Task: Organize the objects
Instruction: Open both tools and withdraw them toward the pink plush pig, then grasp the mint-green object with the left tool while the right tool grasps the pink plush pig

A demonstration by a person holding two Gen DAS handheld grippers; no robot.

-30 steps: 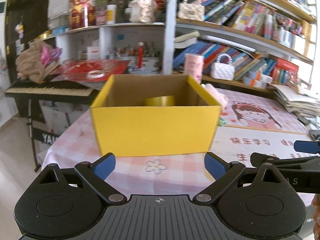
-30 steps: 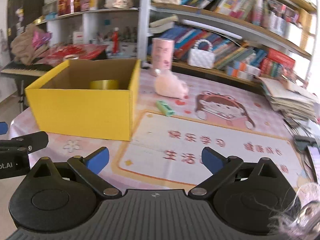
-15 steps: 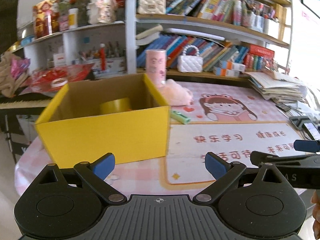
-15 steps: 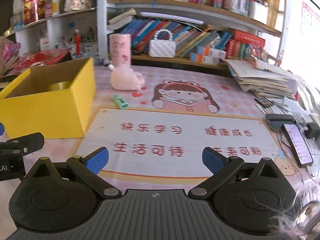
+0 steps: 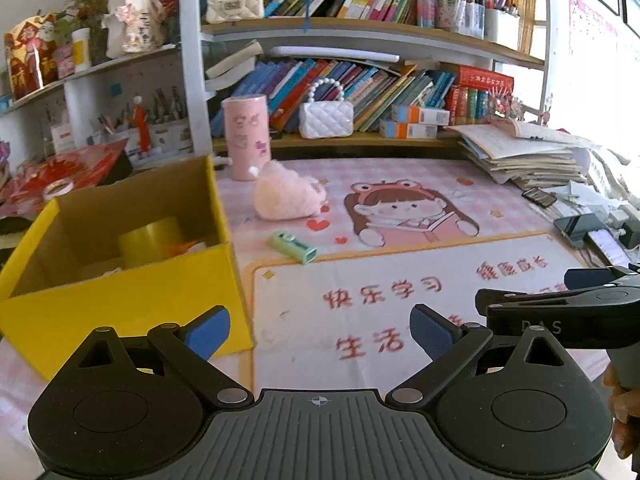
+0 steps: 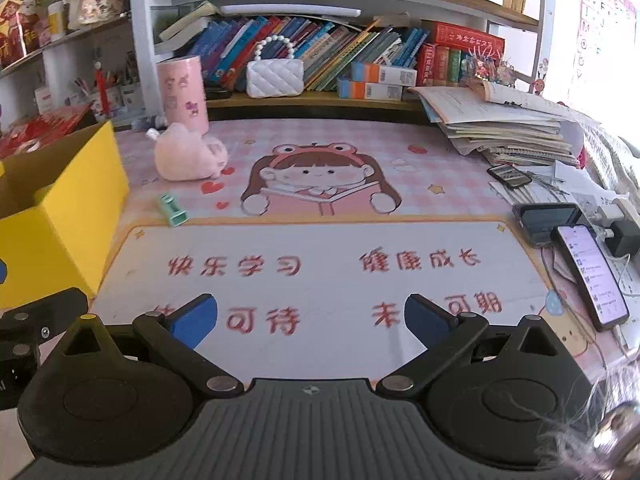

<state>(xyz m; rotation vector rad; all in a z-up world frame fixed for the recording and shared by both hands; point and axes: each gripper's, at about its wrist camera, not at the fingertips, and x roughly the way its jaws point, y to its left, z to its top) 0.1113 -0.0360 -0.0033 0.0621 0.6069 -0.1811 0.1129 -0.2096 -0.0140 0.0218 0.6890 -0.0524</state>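
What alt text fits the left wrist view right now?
The open left gripper hovers over a pink cartoon table mat. A yellow cardboard box holding a yellow tape roll is at left, a green sharpener and pink plush toy beyond.

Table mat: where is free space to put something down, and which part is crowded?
The white panel with red characters is bare, between the yellow box and the phones. The cartoon girl print is bare too. It is crowded at the right edge, with the paper stack and chargers.
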